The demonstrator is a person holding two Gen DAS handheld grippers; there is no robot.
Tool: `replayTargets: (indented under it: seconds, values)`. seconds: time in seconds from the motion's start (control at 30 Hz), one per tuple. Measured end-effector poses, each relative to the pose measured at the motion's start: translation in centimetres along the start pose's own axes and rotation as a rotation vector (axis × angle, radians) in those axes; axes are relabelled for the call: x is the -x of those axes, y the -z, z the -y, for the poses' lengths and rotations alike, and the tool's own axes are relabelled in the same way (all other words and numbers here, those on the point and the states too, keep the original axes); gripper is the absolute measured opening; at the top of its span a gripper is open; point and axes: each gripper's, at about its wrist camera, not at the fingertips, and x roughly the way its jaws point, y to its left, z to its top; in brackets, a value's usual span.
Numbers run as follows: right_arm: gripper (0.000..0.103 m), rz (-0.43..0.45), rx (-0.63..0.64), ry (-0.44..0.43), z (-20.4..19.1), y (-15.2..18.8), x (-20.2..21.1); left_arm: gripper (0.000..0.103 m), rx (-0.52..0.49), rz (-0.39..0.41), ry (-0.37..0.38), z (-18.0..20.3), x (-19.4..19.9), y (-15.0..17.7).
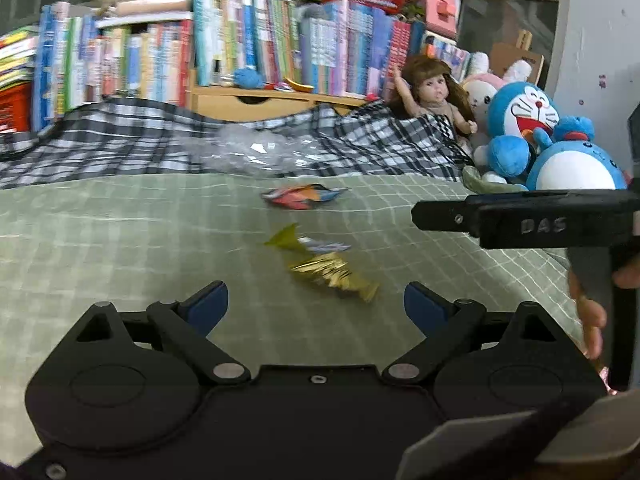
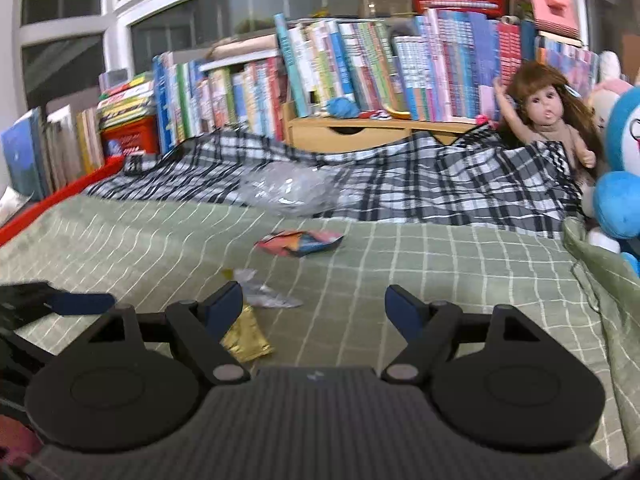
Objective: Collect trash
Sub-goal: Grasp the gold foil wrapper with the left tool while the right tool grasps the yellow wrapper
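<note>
Gold wrapper (image 1: 334, 276) just ahead of left gripper (image 1: 316, 306), gaping.

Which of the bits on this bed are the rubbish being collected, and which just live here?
Rubbish:
crumpled gold foil wrapper
small yellow and silver wrapper
red, blue and orange snack packet
clear crinkled plastic bag

Just lying about:
long-haired brown doll
blue and white plush toys
black and white checked blanket
row of books

The letters "DAS" are showing in pale, hand-drawn strokes on the black body of the right gripper (image 1: 520, 222) in the left wrist view (its fingertips are lying out of frame); the book spines (image 1: 256, 44) are blurring too much for reading
</note>
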Motion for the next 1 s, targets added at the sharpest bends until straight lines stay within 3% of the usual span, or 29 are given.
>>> replayTargets:
  seconds: [0.17,0.23,0.27,0.37,0.43,0.5,0.7,1.0]
  values:
    - [0.086,-0.012,-0.025,0.022,1.7,0.5,0.0,0.094,-0.035,-0.065,-0.021,2.1,-5.4,-0.6]
    - [0.086,-0.018,-0.031,0.029,2.2,0.8,0.0,0.089,-0.030,-0.079,-0.020,2.4,-6.7,-0.7]
    - [0.086,-0.021,-0.032,0.031,2.4,1.0,-0.1,0.081,-0.020,-0.083,-0.009,2.3,-7.2,-0.7]
    - [0.086,-0.028,-0.034,0.031,2.7,1.3,-0.5,0.042,0.006,-0.071,-0.005,1.9,-7.5,-0.8]
    - [0.086,-0.029,-0.036,0.025,2.6,1.4,-0.7,0.030,0.037,-0.077,0.009,1.1,-7.1,-0.9]
    - [0.086,-0.025,-0.034,0.018,2.3,1.4,-1.0,0.026,0.074,-0.089,0.024,0.2,-6.7,-0.9]
    - [0.086,-0.025,0.017,-0.014,-0.1,1.3,-2.5,0.025,0.090,-0.045,-0.017,-2.1,-3.4,-0.7]
    - [0.086,-0.069,0.124,-0.053,-5.2,0.0,-7.1,0.025,0.122,0.012,-0.143,-6.8,0.9,-0.8]
